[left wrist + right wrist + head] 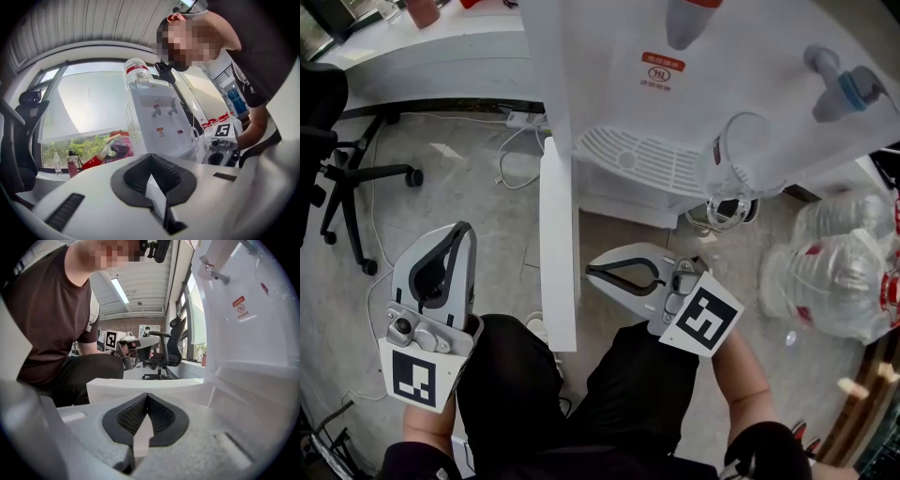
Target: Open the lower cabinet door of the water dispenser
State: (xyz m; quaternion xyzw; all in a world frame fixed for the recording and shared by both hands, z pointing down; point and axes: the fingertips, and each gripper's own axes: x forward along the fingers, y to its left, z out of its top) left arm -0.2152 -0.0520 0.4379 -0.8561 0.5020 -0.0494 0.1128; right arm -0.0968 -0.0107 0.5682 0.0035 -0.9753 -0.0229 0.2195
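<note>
The white water dispenser [694, 84] stands at the top of the head view. Its lower cabinet door [558, 244] is swung out toward me and shows edge-on as a narrow white panel. My right gripper [591, 272] is shut and empty, and its tips point at the door's inner side, just right of it. In the right gripper view the door's edge [140, 389] lies straight ahead of the shut right gripper [146, 397]. My left gripper [465, 228] hangs left of the door, apart from it, shut with nothing held. The left gripper view shows that same gripper [151, 157] facing the dispenser [157, 122].
A black office chair [337, 159] stands at the left. Cables [516, 159] lie on the floor behind the door. Empty clear water bottles [844, 272] are piled at the right. A clear jug [736, 159] sits by the drip tray. My knees are below the grippers.
</note>
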